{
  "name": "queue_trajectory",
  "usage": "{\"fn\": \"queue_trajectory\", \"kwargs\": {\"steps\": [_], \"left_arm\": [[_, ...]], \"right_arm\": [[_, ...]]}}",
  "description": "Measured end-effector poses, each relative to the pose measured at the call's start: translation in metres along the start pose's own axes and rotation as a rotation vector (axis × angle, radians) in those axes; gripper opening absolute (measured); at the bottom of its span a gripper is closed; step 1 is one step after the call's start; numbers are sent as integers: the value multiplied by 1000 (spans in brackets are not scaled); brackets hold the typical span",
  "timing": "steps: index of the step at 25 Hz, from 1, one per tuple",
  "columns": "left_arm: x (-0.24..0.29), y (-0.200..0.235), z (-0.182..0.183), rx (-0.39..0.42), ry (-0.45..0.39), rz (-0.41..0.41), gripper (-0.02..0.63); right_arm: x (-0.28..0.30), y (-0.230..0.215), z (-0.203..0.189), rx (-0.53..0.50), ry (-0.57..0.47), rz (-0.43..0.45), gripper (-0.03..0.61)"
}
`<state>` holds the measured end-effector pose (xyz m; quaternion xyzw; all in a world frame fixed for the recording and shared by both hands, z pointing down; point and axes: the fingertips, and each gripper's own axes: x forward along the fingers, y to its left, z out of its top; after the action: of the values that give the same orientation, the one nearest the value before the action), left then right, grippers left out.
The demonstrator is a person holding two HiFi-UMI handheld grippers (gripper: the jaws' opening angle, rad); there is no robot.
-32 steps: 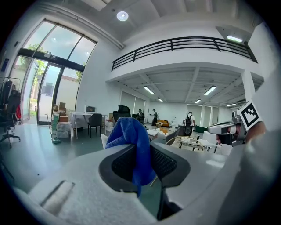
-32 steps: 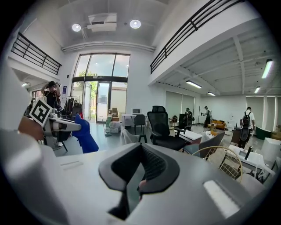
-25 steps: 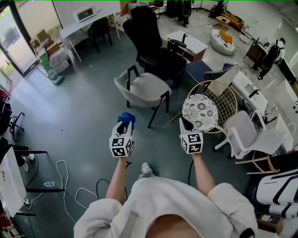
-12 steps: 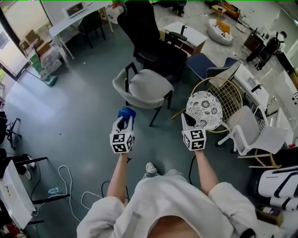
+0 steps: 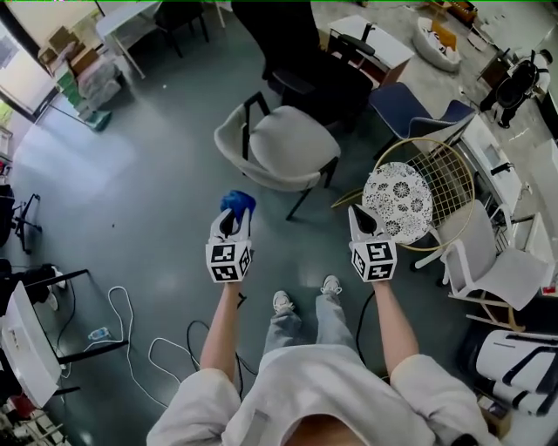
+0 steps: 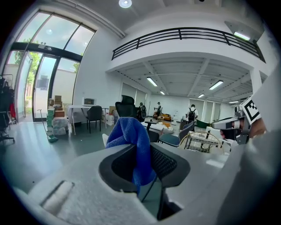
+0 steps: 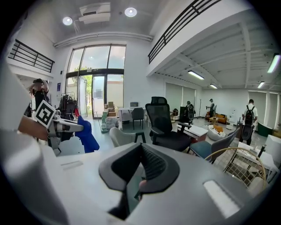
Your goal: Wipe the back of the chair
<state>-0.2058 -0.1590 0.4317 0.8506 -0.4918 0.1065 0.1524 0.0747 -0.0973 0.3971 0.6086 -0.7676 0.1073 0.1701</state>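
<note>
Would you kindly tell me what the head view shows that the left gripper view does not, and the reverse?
Only the head view shows the person's shoes and the white cables on the floor. Only the left gripper view shows the balcony railing, the ceiling lights and people standing at the far end. Both show the blue cloth clamped in the left gripper, the right gripper and the black office chair.

The person has stepped forward. Both shoes (image 5: 282,302) and the trouser legs now show below the grippers, and the grey chair (image 5: 279,148) is a little closer to the left gripper (image 5: 230,223).
</note>
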Motion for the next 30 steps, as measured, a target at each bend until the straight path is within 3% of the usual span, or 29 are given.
{"fn": "queue_trajectory", "kwargs": {"steps": [12,21,30], "left_arm": [[59,-5,-54,-17,37,118,91],[106,5,-117,-18,52,132,89],[146,20,-145,27,46,125,89]], "right_arm": [[58,-47,-47,38,11,114,2],[83,-44,-115,50,51,150,2],[79,-28,-172,58,101,182,2]]}}
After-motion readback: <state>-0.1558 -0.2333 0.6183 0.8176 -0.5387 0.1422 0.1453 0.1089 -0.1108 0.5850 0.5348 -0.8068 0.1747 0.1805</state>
